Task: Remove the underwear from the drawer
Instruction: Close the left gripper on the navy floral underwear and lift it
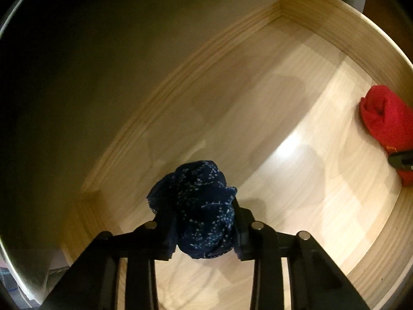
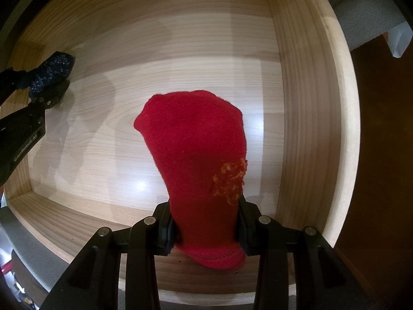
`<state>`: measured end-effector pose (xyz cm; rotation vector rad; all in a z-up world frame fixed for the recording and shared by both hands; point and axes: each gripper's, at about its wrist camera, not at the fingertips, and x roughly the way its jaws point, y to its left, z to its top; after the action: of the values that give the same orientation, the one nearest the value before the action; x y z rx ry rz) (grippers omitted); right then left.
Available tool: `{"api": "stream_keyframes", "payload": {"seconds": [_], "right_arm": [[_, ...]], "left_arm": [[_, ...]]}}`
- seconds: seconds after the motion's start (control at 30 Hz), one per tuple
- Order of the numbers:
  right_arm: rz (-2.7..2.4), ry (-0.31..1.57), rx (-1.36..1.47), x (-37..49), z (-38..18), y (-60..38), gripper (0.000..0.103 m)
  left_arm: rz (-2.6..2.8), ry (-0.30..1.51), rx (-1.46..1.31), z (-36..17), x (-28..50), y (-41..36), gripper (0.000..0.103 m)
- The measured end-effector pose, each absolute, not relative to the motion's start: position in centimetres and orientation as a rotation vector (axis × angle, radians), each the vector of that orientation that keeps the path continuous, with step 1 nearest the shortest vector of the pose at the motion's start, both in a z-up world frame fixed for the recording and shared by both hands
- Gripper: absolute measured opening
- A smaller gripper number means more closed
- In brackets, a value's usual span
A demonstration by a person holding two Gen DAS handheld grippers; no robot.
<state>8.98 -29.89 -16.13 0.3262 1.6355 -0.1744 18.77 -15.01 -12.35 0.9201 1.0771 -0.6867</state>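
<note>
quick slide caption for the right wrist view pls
Right tool clamps a red knitted garment over the light wooden drawer; left tool holds a navy speckled one.

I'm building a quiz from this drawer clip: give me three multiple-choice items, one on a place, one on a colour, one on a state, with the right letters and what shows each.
1. Where does the red garment sit?
A. between the fingers of the right hand-held gripper
B. flat on the drawer floor, untouched
C. draped over the drawer wall

2. What colour is the garment in the left hand-held gripper?
A. plain white
B. dark blue with pale flecks
C. green

3. What is the state of the wooden drawer?
A. pushed shut
B. open, its floor bare of other clothes
C. open, packed with folded clothes

Answers:
1 A: the right wrist view shows the fingers pinching the red cloth from both sides.
2 B: the left wrist view shows the dark blue speckled garment clamped between the fingers.
3 B: both views look onto a bare wooden floor.
</note>
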Motion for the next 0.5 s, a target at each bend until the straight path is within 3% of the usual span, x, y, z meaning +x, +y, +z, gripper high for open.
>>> {"api": "stream_keyframes", "payload": {"seconds": [0.5], "right_arm": [[-0.172, 1.634, 0.329, 9.2, -16.1, -30.2, 0.036]], "left_arm": [[-0.696, 1.242, 0.844, -10.0, 19.0, -12.8, 0.029]]}}
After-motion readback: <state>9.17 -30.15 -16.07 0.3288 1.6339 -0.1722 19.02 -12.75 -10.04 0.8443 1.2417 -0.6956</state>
